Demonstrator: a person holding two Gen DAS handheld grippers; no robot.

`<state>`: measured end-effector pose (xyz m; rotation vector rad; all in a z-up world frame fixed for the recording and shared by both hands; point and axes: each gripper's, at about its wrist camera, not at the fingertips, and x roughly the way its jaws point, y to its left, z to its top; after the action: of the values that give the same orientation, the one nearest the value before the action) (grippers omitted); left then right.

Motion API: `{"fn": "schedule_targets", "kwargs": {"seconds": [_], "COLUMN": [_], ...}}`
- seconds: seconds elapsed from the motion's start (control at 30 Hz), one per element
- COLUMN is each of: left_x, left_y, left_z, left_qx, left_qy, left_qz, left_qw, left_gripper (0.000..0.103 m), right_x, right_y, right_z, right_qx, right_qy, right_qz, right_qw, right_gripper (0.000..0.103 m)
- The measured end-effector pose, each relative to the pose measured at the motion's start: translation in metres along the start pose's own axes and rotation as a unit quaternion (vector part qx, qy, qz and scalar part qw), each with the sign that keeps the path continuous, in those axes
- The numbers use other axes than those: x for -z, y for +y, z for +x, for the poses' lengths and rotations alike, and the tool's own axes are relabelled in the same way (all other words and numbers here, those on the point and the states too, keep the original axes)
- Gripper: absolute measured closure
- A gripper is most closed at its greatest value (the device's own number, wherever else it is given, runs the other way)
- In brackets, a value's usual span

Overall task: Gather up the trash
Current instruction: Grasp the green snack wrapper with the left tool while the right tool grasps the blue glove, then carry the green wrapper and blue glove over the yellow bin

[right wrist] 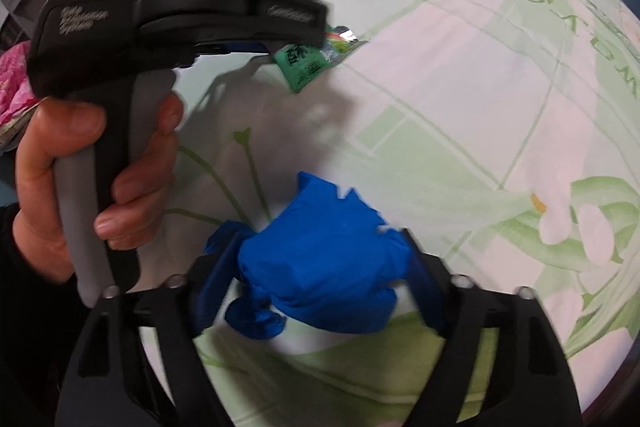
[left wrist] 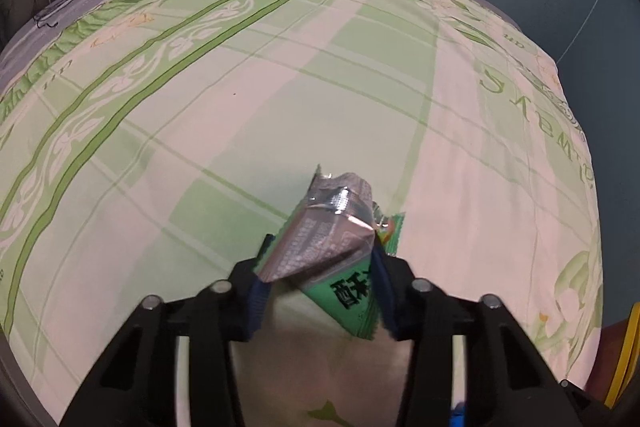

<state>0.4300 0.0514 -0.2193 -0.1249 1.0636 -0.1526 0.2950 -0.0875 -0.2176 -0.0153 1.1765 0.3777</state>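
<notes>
Between our right gripper's point(right wrist: 316, 275) blue pads sits a crumpled blue glove point(right wrist: 324, 267), soft and lumpy like a squashed ball, and the pads seem to press its sides, so we think it is held. Our left gripper point(left wrist: 320, 279) is squeezed on a snack wrapper point(left wrist: 332, 247), shiny silver inside and green outside, thin and crinkly with a zigzag edge. Both pieces of trash are low over the bed sheet point(left wrist: 240, 107), which is smooth cloth with pale green squares and flowers. We think we are at the picking-up step. Next we need to lift both and find a bin, which we cannot see.
</notes>
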Motion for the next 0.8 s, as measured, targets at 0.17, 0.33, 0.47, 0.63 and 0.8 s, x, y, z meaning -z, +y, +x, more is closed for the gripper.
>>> {"fn": "schedule_targets", "kwargs": {"seconds": [0.17,0.33,0.47,0.63,0.8], "left_x": [0.004,0.014,0.027,0.048,0.066], "left_y": [0.003,0.0,-0.001,-0.007,-0.023], "left_z": [-0.012,-0.047,-0.086,-0.13,-0.175], "left_qx": [-0.003,-0.012,0.002,0.013,0.038], "left_qy": [-0.014,-0.045,-0.064,-0.085,-0.113], "left_qz": [-0.001,0.009,0.0,0.002,0.013], "left_qw": [0.9999,0.9989,0.998,0.9963,0.9928], "left_gripper": [0.065,0.065,0.065,0.065,0.065], "right_x": [0.001,0.005,0.012,0.023,0.039], "right_y": [-0.013,-0.021,-0.03,-0.041,-0.054], "right_z": [-0.003,-0.012,-0.027,-0.059,-0.103], "right_qx": [0.008,-0.006,-0.013,-0.006,0.01], "right_qy": [-0.003,0.003,0.008,0.002,-0.025], "right_qz": [0.02,0.032,0.045,0.058,0.076], "right_qw": [1.0,0.999,0.999,0.998,0.997], "right_gripper": [0.064,0.08,0.082,0.083,0.083]}}
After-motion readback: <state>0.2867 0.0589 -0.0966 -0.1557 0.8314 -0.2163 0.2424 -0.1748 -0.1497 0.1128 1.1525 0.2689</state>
